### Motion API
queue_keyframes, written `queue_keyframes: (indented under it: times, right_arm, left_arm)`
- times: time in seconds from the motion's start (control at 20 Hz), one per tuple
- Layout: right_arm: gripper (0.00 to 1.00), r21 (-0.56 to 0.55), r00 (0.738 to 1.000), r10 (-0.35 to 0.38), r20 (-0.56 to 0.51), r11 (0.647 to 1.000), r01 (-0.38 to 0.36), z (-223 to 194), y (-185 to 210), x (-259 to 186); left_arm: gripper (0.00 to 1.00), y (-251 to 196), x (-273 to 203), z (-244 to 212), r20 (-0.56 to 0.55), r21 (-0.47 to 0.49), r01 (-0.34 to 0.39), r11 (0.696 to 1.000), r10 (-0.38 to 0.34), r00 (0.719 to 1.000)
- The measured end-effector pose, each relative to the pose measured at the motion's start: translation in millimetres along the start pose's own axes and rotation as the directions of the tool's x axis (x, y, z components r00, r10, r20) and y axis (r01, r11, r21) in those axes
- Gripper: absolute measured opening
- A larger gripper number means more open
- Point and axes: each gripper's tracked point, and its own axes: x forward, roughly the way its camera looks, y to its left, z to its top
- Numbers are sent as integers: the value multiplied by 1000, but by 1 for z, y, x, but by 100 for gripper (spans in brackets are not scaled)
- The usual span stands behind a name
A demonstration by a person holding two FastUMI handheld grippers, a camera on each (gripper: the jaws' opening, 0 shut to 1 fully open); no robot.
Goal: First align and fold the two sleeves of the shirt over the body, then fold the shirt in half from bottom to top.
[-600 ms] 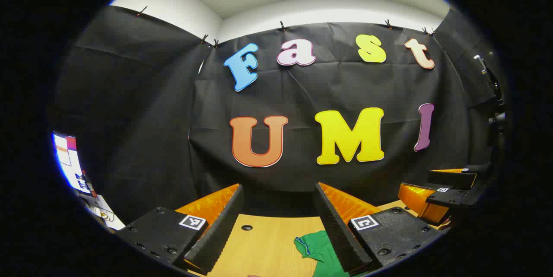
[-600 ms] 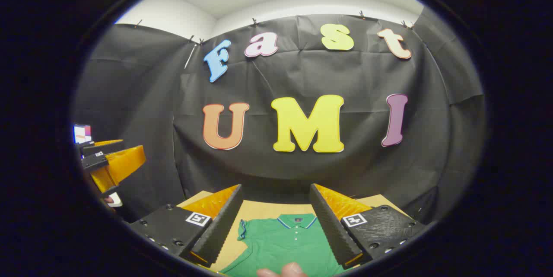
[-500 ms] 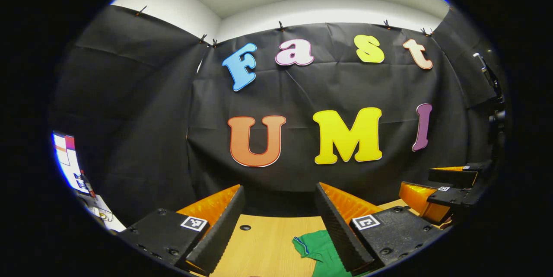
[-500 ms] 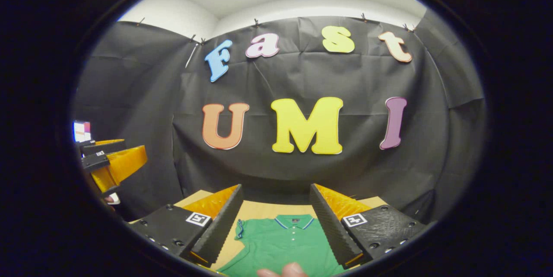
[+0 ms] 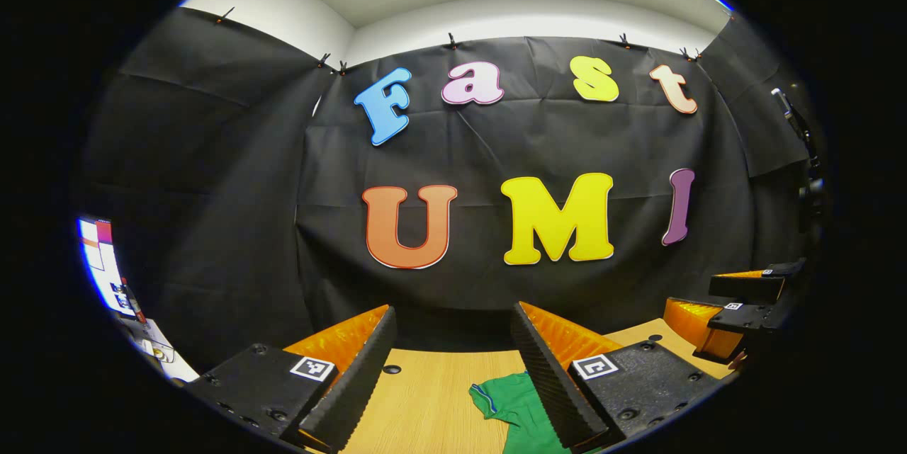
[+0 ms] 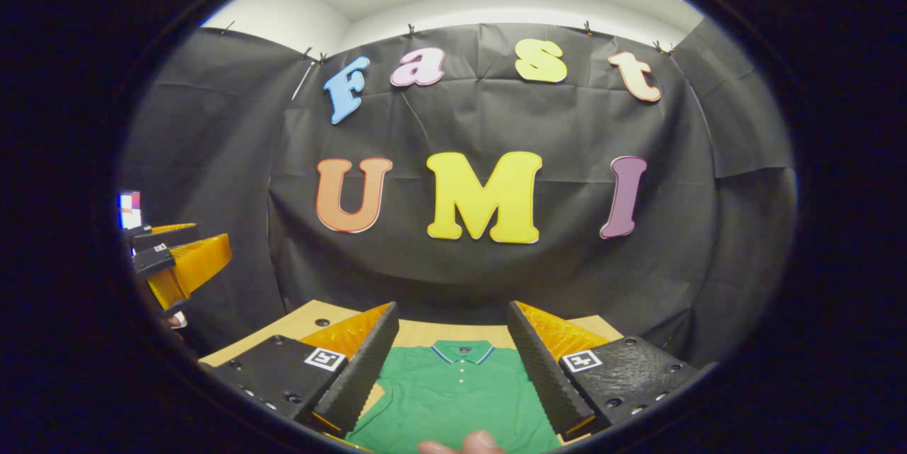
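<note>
Nothing is folded yet, as far as I can judge: the green shirt (image 6: 453, 397) lies flat on the bench (image 5: 425, 404), collar up, low in the centre of the right gripper view, and one sleeve (image 5: 506, 401) spreads out at the bottom of the left gripper view. Both sleeve folds and the bottom-to-top fold remain. The left hand-held gripper (image 5: 453, 369) and right hand-held gripper (image 6: 450, 369) hover level above the bench, jaws spread wide, grasping nothing.

In the right gripper view more of the shirt (image 6: 453, 397) and tabletop (image 6: 297, 330) shows. In the left gripper view its sleeve (image 5: 506, 401) has slid toward 9 o'clock.
</note>
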Motion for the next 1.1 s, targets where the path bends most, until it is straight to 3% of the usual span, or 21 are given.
queue_keyframes:
  times: [0.45, 0.75, 0.9, 1.1]
  right_arm:
    - [96, 6, 1000, 15, -8, 1000, -15, -3, 5, -7]
    - [95, -12, 1000, 6, -25, 1000, -7, -7, -8, -8]
    - [96, -39, 1000, -2, -23, 999, 1, -7, -23, -6]
    - [95, -48, 994, -44, -99, 998, 40, -30, -57, -7]
  left_arm:
    - [100, 8, -12, -3, -5, 32, -19, 999, 19, 1000]
    - [100, -1, -15, -14, -26, -7, -14, 1000, 14, 1000]
    - [100, -13, -7, -19, -26, -14, -1, 1000, 0, 1000]
    - [100, -33, 14, -22, -15, -54, 33, 998, -34, 999]
